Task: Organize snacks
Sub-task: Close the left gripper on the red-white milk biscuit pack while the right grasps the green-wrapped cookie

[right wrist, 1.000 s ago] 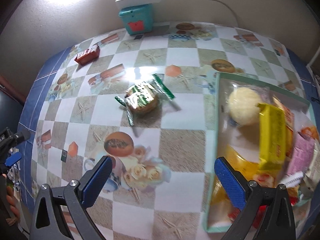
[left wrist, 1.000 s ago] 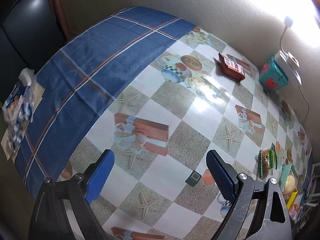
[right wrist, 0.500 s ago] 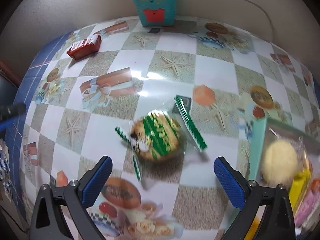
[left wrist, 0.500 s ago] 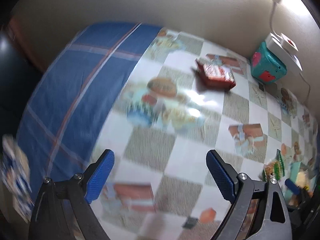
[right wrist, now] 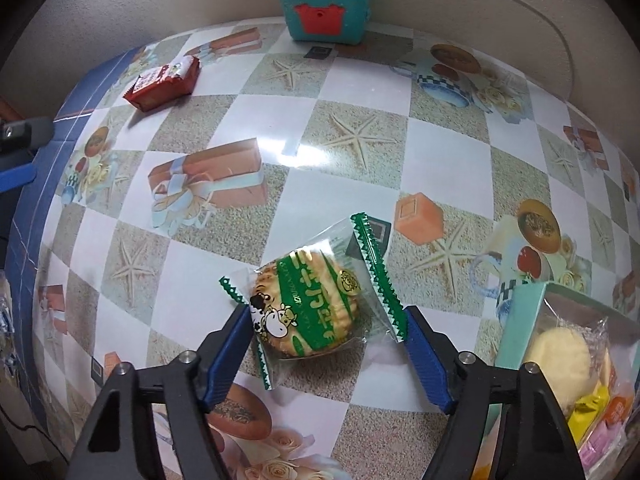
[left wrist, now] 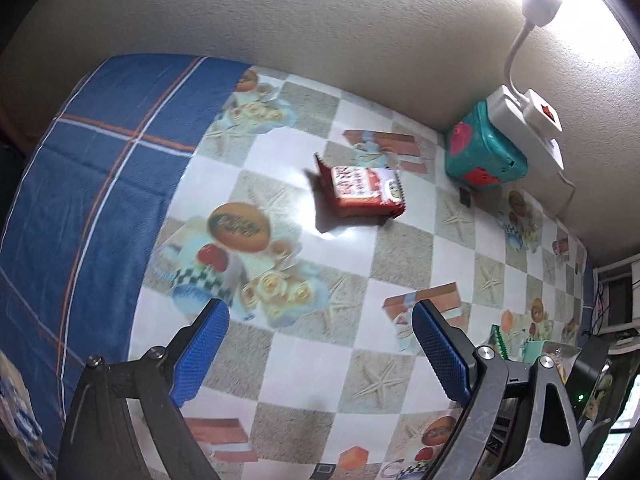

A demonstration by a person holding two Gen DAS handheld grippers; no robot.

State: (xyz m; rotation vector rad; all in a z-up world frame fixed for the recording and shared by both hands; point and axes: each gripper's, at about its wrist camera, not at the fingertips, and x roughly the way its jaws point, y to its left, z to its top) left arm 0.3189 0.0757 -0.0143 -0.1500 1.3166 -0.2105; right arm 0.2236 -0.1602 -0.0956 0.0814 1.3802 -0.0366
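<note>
A round cracker in a clear, green-edged wrapper (right wrist: 310,306) lies on the patterned tablecloth. My right gripper (right wrist: 326,322) is open, its blue fingers on either side of the packet, close to the wrapper ends. A red snack packet (left wrist: 366,192) lies near the wall, well ahead of my open, empty left gripper (left wrist: 320,320); it also shows in the right wrist view (right wrist: 164,82). A mint-green snack box (right wrist: 520,320) with several wrapped snacks stands at the right.
A teal toy box (left wrist: 482,156) stands against the wall with a white power strip (left wrist: 528,120) on top and a cable up the wall. The blue plaid cloth (left wrist: 92,168) covers the table's left end. The green-edged wrapper peeks in at the left view's right edge (left wrist: 498,342).
My right gripper has moved forward and down until its fingers flank the cracker packet. My left gripper has swung toward the wall, bringing the red packet nearer the middle of its view.
</note>
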